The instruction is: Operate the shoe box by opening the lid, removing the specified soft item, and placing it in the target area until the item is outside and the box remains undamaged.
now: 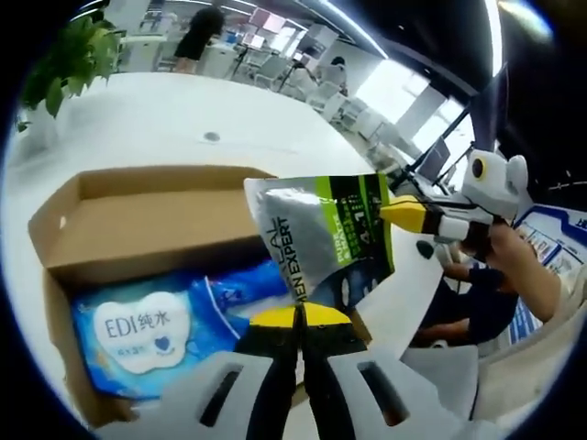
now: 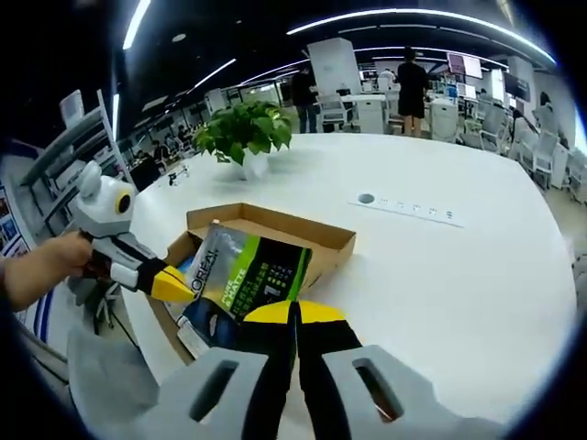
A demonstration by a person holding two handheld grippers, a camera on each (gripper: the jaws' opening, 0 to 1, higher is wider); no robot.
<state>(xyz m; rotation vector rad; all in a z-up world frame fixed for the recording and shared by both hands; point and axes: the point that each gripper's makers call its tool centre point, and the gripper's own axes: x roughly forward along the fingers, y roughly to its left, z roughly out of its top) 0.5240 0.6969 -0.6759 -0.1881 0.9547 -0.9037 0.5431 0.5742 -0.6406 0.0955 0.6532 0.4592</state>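
Holding a silver and green L'Oréal Men Expert pouch [image 1: 321, 240] above the open cardboard shoe box [image 1: 156, 197], center of the left gripper view. Left gripper [image 1: 300, 316] clenched on the pouch's lower edge, yellow tips pressed together with the film between them. Right gripper [image 1: 404, 211] entering from the right of that frame, its yellow tip touching the pouch's upper right corner; whether that corner is actually pinched cannot be told there.

Seen from the right gripper view: same pouch [image 2: 243, 275] at lower center, hanging over the box [image 2: 275, 229] on the white surface [image 2: 440, 275]. Right gripper [image 2: 295, 312] with yellow tips closed together at the pouch's near edge, apparently gripping it. Left gripper [image 2: 170, 284] coming in from the left edge, tip at the pouch's side. Potted plant [image 2: 243, 137] well behind the box.

Remaining in the box, lower left of the left gripper view: a blue EDI wipes pack [image 1: 151, 335], lying flat on the bottom.

Judged light, thin, soft and glossy, so likely slippery and prone to flopping or creasing. Best held at a sealed flat edge or corner rather than the bulging middle. Lid apparently out of the way, pouch mostly clear of the box walls; placing on the open surface beside the box looks to be what is left.
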